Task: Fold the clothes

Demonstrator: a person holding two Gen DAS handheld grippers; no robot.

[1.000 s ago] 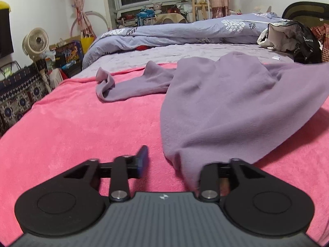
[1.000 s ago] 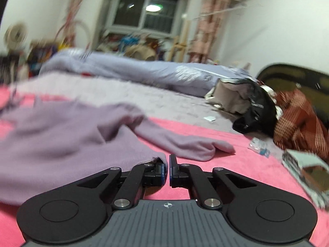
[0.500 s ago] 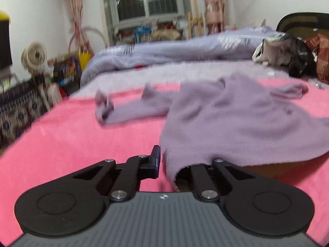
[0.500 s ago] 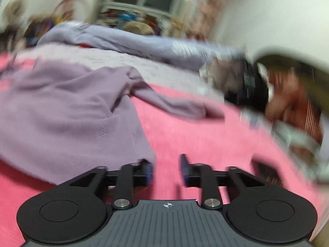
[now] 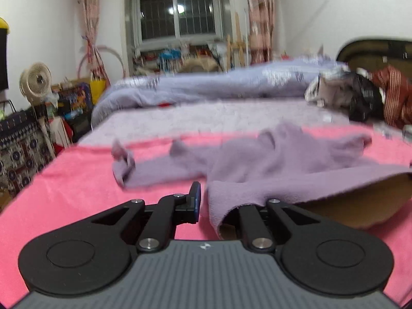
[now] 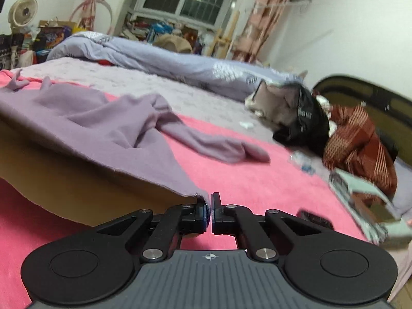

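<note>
The left hand-held gripper (image 5: 206,200) has the hem of the purple garment (image 5: 270,159) between its jaws. The cloth drapes over the right finger and hides it, while the left finger (image 5: 193,200) stands bare just beside the fabric. The log's figures put the jaws slightly opening, and the hem sits in the gap; the frame does not settle whether the pads press on it.

The right hand-held gripper (image 6: 209,209) has its jaws brought together, and the other hem corner of the purple garment (image 6: 108,123) is pinched at their tips, with cloth bunched over the left finger (image 6: 200,212).

Between the two grips the near hem is lifted off the bed, showing the garment's tan inner face underneath. The rest of the garment lies on the pink blanket (image 5: 64,188) near the bed's front edge. One sleeve (image 5: 144,167) stretches toward the bed's left edge, the other sleeve (image 6: 213,146) toward its right edge.

Beyond the blanket the bed shows a pale lilac sheet (image 5: 206,118), and a rumpled light-blue duvet (image 5: 206,85) lies along the far edge. At the far right corner sit a black and white bag (image 6: 296,110) and a red striped cloth (image 6: 360,139).
</note>
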